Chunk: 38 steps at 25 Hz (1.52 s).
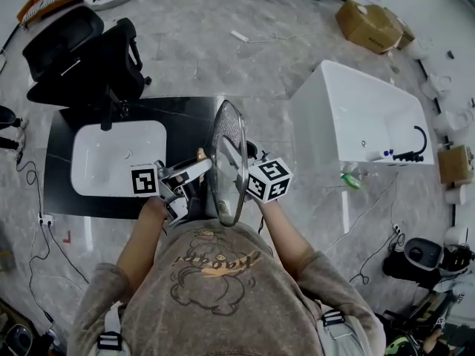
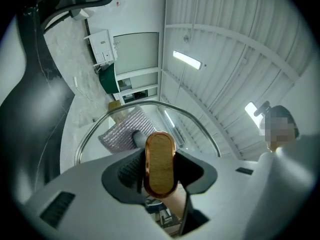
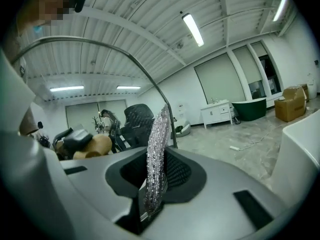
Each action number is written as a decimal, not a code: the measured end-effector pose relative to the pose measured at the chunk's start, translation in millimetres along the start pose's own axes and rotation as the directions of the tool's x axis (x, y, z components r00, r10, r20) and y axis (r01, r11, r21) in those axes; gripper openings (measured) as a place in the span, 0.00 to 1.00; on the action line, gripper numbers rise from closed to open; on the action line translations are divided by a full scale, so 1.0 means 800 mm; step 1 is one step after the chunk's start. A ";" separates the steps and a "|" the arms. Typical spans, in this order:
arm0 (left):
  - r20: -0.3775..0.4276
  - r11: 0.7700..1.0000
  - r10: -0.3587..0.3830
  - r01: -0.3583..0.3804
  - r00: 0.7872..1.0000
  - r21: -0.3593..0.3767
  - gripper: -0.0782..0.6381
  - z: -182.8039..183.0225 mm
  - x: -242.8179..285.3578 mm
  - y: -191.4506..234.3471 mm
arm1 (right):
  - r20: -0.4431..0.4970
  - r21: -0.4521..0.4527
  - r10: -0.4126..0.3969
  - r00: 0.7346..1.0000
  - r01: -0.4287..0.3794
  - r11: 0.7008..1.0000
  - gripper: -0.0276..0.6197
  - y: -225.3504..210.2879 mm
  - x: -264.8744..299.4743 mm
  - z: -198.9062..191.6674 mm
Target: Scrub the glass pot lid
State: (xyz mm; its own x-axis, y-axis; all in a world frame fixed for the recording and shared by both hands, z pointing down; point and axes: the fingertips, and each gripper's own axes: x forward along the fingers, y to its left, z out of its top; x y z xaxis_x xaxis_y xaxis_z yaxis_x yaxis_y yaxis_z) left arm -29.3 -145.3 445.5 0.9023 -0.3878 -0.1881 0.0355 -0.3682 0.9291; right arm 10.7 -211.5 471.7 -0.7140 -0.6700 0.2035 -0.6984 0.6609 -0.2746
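Observation:
I hold the glass pot lid point(image 1: 228, 150) on edge in front of my chest, between the two grippers. My left gripper point(image 1: 194, 175) is shut on the lid's wooden knob point(image 2: 160, 163), which has a copper rim and fills the gap between the jaws. The lid's metal rim point(image 2: 192, 116) arcs above it. My right gripper point(image 1: 251, 170) is on the lid's other side, shut on a silvery scrub pad point(image 3: 156, 156) held upright. Through the glass, the pad point(image 2: 121, 129) lies against the lid's far face. From the right gripper view the knob point(image 3: 92, 146) shows behind the lid's rim point(image 3: 150, 81).
A white basin point(image 1: 117, 156) set in a black counter lies below at the left, with a black office chair point(image 1: 82, 50) behind it. A white bathtub point(image 1: 356, 117) stands at the right. Cardboard boxes point(image 1: 371, 22) and cables lie on the floor.

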 end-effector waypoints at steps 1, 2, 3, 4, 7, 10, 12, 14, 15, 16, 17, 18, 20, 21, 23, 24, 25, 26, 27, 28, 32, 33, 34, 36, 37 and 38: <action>0.018 1.000 -0.013 0.013 1.000 -0.009 0.36 0.003 0.000 -0.003 | -0.018 -0.005 0.004 1.000 -0.004 1.000 0.17 0.000 0.003 -0.006; 0.038 0.999 -0.025 0.026 0.999 -0.020 0.36 0.006 0.000 -0.005 | -0.037 -0.007 0.008 0.999 -0.008 1.000 0.17 -0.001 0.005 -0.014; 0.058 0.999 -0.036 0.038 0.998 -0.032 0.36 0.009 0.000 -0.006 | -0.057 -0.006 0.012 0.998 -0.012 1.000 0.17 -0.001 0.007 -0.023; 0.080 0.998 -0.045 0.049 0.996 -0.043 0.36 0.012 -0.001 -0.007 | -0.076 -0.005 0.015 0.997 -0.016 1.000 0.17 0.000 0.009 -0.033; 0.149 0.995 -0.056 0.068 0.987 -0.076 0.36 0.025 -0.007 -0.003 | -0.126 0.003 0.033 0.991 -0.033 0.999 0.17 0.003 0.014 -0.058; 0.212 0.991 -0.052 0.076 0.976 -0.106 0.36 0.037 -0.015 0.004 | -0.152 0.028 0.068 0.986 -0.065 0.998 0.17 0.010 0.015 -0.072; 0.244 0.990 -0.048 0.078 0.969 -0.119 0.36 0.043 -0.019 0.008 | -0.172 0.038 0.091 0.981 -0.086 0.996 0.17 0.015 0.014 -0.079; 0.267 0.990 -0.042 0.077 0.963 -0.121 0.36 0.047 -0.021 0.012 | -0.188 0.049 0.113 0.976 -0.105 0.993 0.17 0.022 0.012 -0.085; 0.277 0.990 -0.038 0.074 0.960 -0.121 0.36 0.050 -0.022 0.014 | -0.192 0.057 0.123 0.974 -0.114 0.992 0.17 0.026 0.011 -0.087; 0.286 0.990 -0.033 0.070 0.958 -0.122 0.36 0.053 -0.022 0.016 | -0.195 0.066 0.134 0.972 -0.123 0.990 0.17 0.030 0.009 -0.089; 0.294 0.990 -0.028 0.067 0.955 -0.125 0.36 0.056 -0.022 0.018 | -0.198 0.074 0.144 0.970 -0.132 0.988 0.17 0.034 0.007 -0.091; 0.301 0.990 -0.023 0.064 0.953 -0.128 0.36 0.059 -0.022 0.019 | -0.201 0.081 0.156 0.967 -0.143 0.986 0.17 0.038 0.005 -0.093; 0.316 0.989 -0.011 0.057 0.949 -0.136 0.36 0.063 -0.024 0.023 | -0.214 0.087 0.185 0.959 -0.170 0.982 0.17 0.050 -0.002 -0.097; 0.324 0.989 -0.004 0.052 0.946 -0.138 0.36 0.065 -0.025 0.025 | -0.222 0.089 0.201 0.954 -0.186 0.979 0.17 0.057 -0.006 -0.099; 0.338 0.989 0.005 0.044 0.941 -0.139 0.36 0.068 -0.028 0.028 | -0.234 0.097 0.235 0.944 -0.217 0.971 0.17 0.071 -0.017 -0.103; 0.345 0.989 0.009 0.042 0.939 -0.139 0.36 0.070 -0.029 0.029 | -0.236 0.104 0.252 0.939 -0.234 0.967 0.17 0.078 -0.023 -0.104; 0.350 0.990 0.012 0.039 0.937 -0.139 0.36 0.071 -0.030 0.030 | -0.236 0.112 0.270 0.934 -0.250 0.962 0.17 0.084 -0.028 -0.103; 0.354 0.989 0.014 0.038 0.935 -0.140 0.36 0.072 -0.031 0.031 | -0.233 0.120 0.287 0.929 -0.265 0.957 0.17 0.090 -0.034 -0.101; 0.357 0.989 0.016 0.036 0.934 -0.140 0.36 0.073 -0.032 0.032 | -0.229 0.127 0.304 0.925 -0.281 0.951 0.17 0.096 -0.039 -0.099; 0.360 0.990 0.018 0.035 0.933 -0.140 0.36 0.074 -0.033 0.032 | -0.225 0.135 0.321 0.920 -0.297 0.945 0.17 0.101 -0.044 -0.095; 0.362 0.990 0.031 0.021 0.932 -0.139 0.36 0.074 -0.034 0.037 | -0.195 0.171 0.393 0.899 -0.364 0.916 0.17 0.117 -0.062 -0.072; 0.361 0.990 0.034 0.019 0.932 -0.140 0.36 0.074 -0.034 0.039 | -0.181 0.180 0.409 0.894 -0.379 0.908 0.17 0.121 -0.067 -0.063; 0.361 0.990 0.035 0.018 0.932 -0.142 0.36 0.073 -0.034 0.040 | -0.164 0.189 0.423 0.891 -0.393 0.900 0.17 0.123 -0.071 -0.054; 0.361 0.989 0.036 0.019 0.932 -0.147 0.36 0.072 -0.033 0.043 | -0.128 0.202 0.445 0.886 -0.416 0.887 0.17 0.126 -0.079 -0.033; 0.361 0.988 0.037 0.019 0.932 -0.150 0.36 0.071 -0.032 0.045 | -0.111 0.203 0.450 0.886 -0.423 0.883 0.17 0.126 -0.082 -0.022; 0.358 0.988 0.038 0.018 0.933 -0.153 0.36 0.070 -0.031 0.046 | -0.094 0.202 0.453 0.886 -0.429 0.880 0.17 0.125 -0.083 -0.011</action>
State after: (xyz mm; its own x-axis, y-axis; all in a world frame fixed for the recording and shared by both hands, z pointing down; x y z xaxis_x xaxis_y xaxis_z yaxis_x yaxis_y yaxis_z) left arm -74.4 -196.6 466.3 0.6893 -0.6786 -0.2539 0.1175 -0.2411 0.9634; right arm -11.9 -97.7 438.9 -0.9541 -0.2626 0.1440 -0.2988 0.8007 -0.5192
